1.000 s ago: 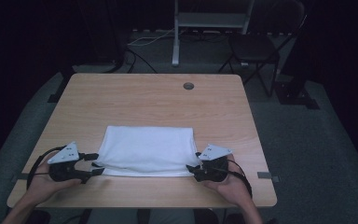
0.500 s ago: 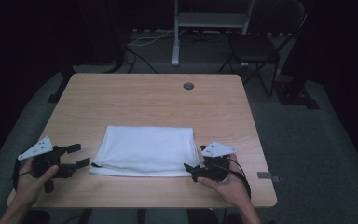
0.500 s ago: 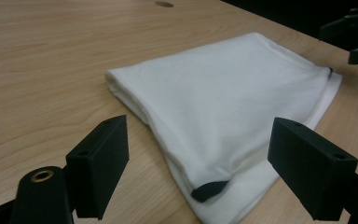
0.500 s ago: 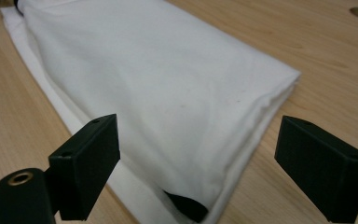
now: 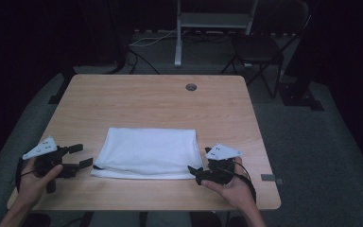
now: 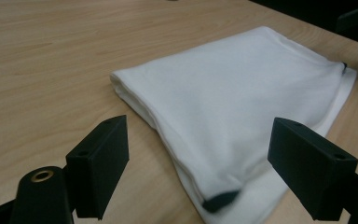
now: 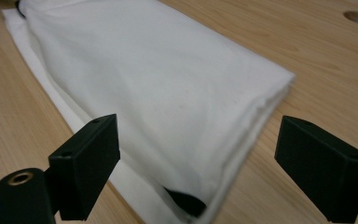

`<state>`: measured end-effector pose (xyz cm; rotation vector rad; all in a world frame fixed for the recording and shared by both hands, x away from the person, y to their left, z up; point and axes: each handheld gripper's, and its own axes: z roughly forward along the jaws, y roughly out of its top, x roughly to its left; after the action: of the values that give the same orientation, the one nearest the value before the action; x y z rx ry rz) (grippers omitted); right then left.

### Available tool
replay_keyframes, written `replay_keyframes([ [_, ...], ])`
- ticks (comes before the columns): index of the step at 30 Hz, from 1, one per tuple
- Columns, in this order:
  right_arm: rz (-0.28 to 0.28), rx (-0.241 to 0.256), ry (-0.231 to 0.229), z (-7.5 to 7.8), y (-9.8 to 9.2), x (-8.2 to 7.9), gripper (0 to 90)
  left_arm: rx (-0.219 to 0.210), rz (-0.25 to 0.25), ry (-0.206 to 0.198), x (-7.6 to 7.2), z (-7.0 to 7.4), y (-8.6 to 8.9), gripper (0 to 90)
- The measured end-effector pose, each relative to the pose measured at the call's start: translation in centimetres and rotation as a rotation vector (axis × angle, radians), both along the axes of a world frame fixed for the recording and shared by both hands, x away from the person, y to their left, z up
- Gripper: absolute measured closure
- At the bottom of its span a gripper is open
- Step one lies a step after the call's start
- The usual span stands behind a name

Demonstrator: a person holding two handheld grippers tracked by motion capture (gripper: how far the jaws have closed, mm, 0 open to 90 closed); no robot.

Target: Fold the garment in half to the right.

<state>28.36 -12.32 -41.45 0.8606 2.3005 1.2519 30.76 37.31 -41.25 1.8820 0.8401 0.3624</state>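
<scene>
Left gripper view: cloth (image 6: 233, 98) between jaws

A folded cloth (image 5: 147, 152) lies on a worktop (image 5: 146, 101) with one hand-held gripper at each of its near corners.

The cloth sits toward the near edge of the worktop, centred between its sides. The left gripper (image 5: 80, 155) is just beside the cloth's near left corner, apart from it; the right gripper (image 5: 199, 163) is at the near right corner, very close. A round hole (image 5: 191, 87) lies in the worktop behind the cloth, toward the far edge. On the floor beyond the worktop stands a chair (image 5: 260, 45), to the right.
</scene>
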Motion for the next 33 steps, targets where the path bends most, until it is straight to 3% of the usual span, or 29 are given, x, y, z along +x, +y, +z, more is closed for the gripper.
replay_keyframes([
  [4, 0.069, -0.019, -0.016, 1.1, 2.5, 0.8, 13.3, 0.020, -0.009, 0.010, 3.3, 0.9, -1.0, 19.7],
  [7, 0.126, -0.021, -0.027, 1.7, 4.8, 1.5, 13.3, 0.081, -0.027, 0.025, 6.3, 1.5, -2.3, 19.8],
  [12, 0.197, -0.031, -0.015, 1.8, 8.3, 2.4, 13.3, 0.164, -0.041, 0.090, 10.6, 1.7, -4.0, 19.8],
  [16, 0.241, -0.038, -0.004, 1.7, 10.3, 2.8, 13.3, 0.216, -0.069, 0.146, 13.0, 1.4, -5.2, 20.1],
  [18, 0.252, -0.043, -0.002, 1.6, 10.8, 2.9, 13.3, 0.229, -0.056, 0.163, 14.0, 1.0, -5.4, 26.0],
  [20, 0.261, -0.048, 0.003, 1.5, 11.3, 3.0, 13.3, 0.233, -0.052, 0.188, 14.8, 0.5, -5.4, 26.4],
  [23, 0.274, -0.046, 0.005, 1.3, 11.7, 3.0, 13.3, 0.226, -0.049, 0.205, 15.3, -0.3, -5.3, 34.9],
  [25, 0.276, -0.049, 0.010, 1.2, 11.8, 2.9, 13.3, 0.221, -0.059, 0.212, 15.2, -0.8, -5.3, 40.5],
  [33, 0.279, -0.058, 0.010, 1.2, 11.7, 2.8, 13.3, 0.218, -0.101, 0.234, 14.5, -1.7, -5.1, 48.2],
])
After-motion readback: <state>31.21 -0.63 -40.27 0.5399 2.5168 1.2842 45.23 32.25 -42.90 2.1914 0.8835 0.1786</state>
